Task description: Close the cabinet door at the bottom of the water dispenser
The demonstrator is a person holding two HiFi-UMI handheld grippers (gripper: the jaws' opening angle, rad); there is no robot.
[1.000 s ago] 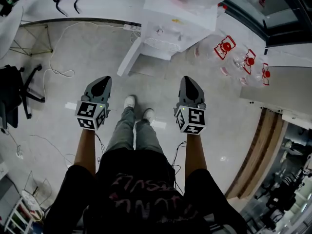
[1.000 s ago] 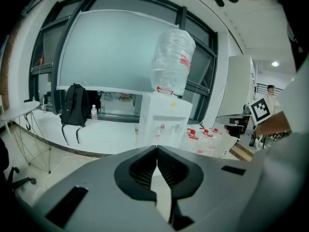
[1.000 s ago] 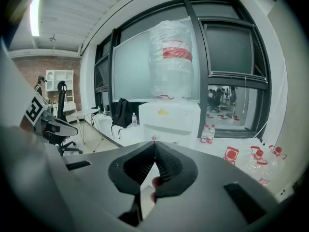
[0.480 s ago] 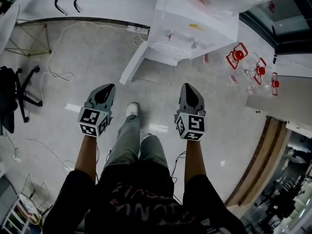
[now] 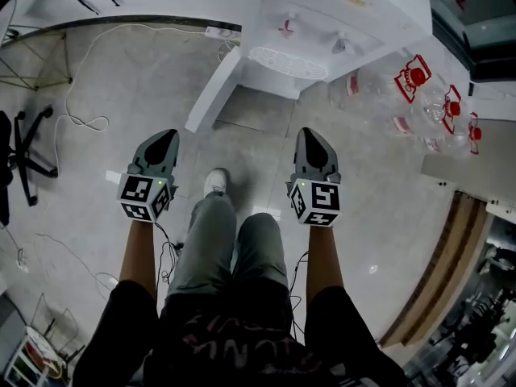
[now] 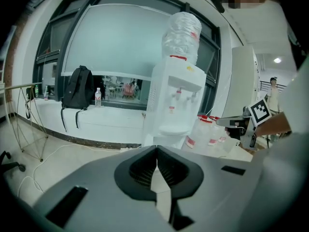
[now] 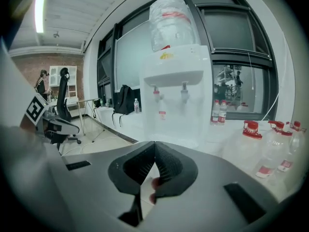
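Observation:
The white water dispenser (image 5: 322,31) stands ahead of me at the top of the head view, a clear bottle (image 6: 181,33) on top of it. Its bottom cabinet door (image 5: 214,91) hangs open, swung out to the left as a white panel. My left gripper (image 5: 164,141) is held over the floor below and left of the door, apart from it, its jaws shut and empty. My right gripper (image 5: 312,139) is level with it, in front of the dispenser's right side, also shut on nothing. Both gripper views face the dispenser (image 7: 176,100) from a distance.
Several clear water jugs with red caps (image 5: 419,79) lie on the floor right of the dispenser. A white cable (image 5: 81,123) and an office chair (image 5: 20,147) are at the left. My legs and a white shoe (image 5: 214,182) are between the grippers. A backpack (image 6: 76,88) rests on the window ledge.
Both grippers and the head camera have sunk towards the floor as the knees bend. The dispenser and its open door now look larger and nearer. Both jaws stayed shut.

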